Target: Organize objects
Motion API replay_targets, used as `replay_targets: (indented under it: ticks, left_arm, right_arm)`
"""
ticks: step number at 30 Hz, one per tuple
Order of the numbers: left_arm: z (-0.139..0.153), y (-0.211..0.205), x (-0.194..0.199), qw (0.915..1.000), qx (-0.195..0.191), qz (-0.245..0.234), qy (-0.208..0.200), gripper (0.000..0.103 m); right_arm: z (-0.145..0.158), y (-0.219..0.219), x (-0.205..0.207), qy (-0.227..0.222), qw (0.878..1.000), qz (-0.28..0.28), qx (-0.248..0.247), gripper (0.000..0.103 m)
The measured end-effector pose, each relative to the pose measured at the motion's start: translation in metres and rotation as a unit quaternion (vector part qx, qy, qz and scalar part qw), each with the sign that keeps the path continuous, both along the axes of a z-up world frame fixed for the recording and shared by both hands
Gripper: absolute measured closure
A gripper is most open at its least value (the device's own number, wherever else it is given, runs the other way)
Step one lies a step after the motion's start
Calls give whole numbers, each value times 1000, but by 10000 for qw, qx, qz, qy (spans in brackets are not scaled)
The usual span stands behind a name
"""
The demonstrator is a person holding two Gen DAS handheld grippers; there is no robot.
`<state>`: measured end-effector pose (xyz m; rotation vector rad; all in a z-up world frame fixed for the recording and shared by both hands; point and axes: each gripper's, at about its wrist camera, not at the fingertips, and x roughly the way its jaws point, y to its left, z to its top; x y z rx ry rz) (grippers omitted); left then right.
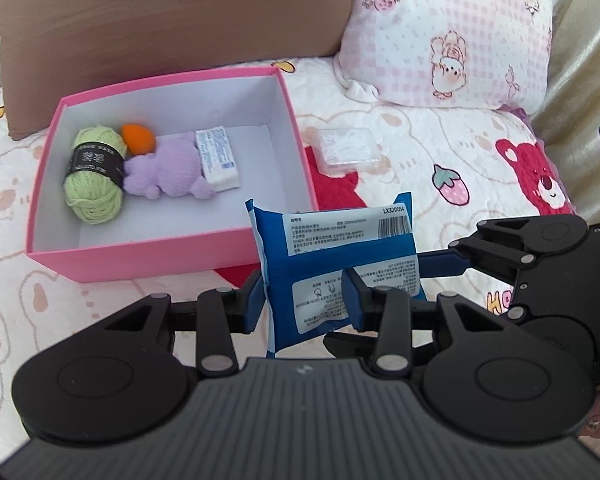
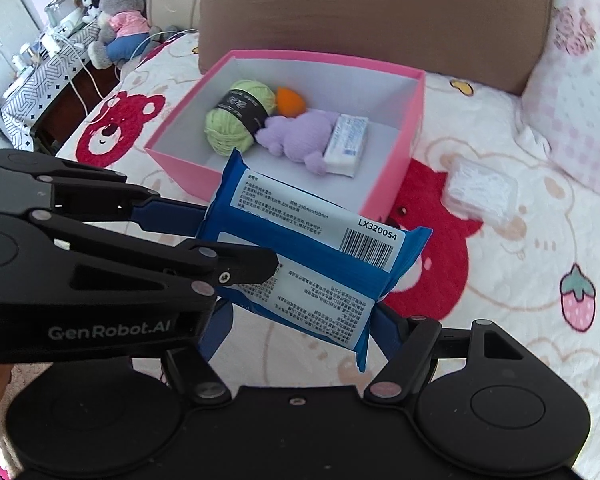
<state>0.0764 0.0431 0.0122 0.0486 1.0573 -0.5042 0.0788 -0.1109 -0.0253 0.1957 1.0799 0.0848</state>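
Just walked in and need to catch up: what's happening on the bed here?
Both grippers grip a blue wipes pack: left gripper and right gripper, held just in front of the pink box. Inside lie green yarn, an orange piece, a purple plush and a white packet.

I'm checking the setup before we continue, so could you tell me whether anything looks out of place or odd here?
Only the blue wipes pack: both the left gripper and right gripper close on it at once, tilted just outside the pink box. A clear plastic case lies on the bedspread.
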Motion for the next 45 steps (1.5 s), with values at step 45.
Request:
replay_targets:
  ticks: [45]
  left_arm:
    - [-55, 81, 129, 9934, -469, 1046, 30, 64]
  right_arm:
    - [-34, -4, 146, -143, 9997, 25, 209, 46]
